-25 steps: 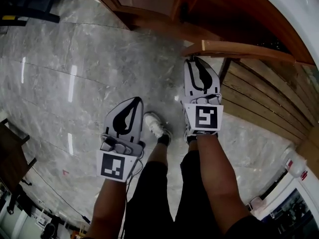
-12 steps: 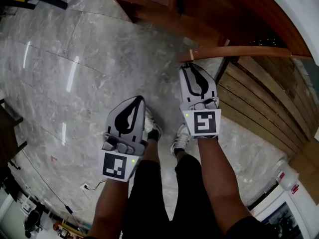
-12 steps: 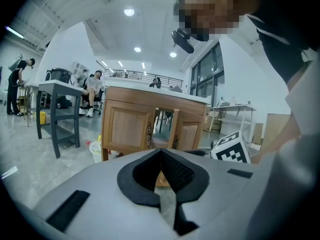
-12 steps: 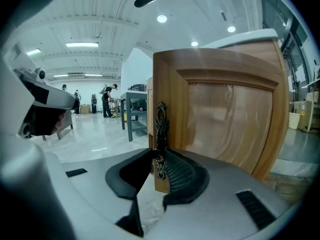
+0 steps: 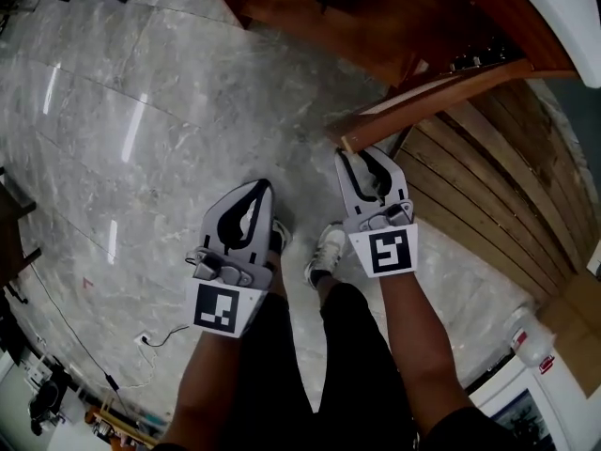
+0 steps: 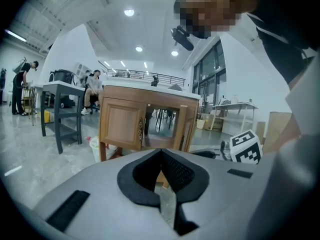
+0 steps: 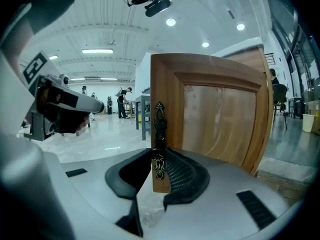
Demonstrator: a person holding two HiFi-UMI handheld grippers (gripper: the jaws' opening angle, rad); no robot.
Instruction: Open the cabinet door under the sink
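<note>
Clamped at its free edge by the partly closed right tongs (image 5: 362, 156), the brown panelled wooden cabinet door (image 5: 441, 92) stands swung farther out from the cabinet (image 5: 394, 26) than a second ago, so opening is judged well advanced; the left tongs (image 5: 254, 188) hang closed, empty.

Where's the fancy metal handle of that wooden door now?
Centre of the right gripper view: the handle runs down the left edge of the cabinet door, its lower end inside the right gripper.

open cabinet door (image 5: 441, 87), right tool (image 5: 364, 158) at edge
</note>
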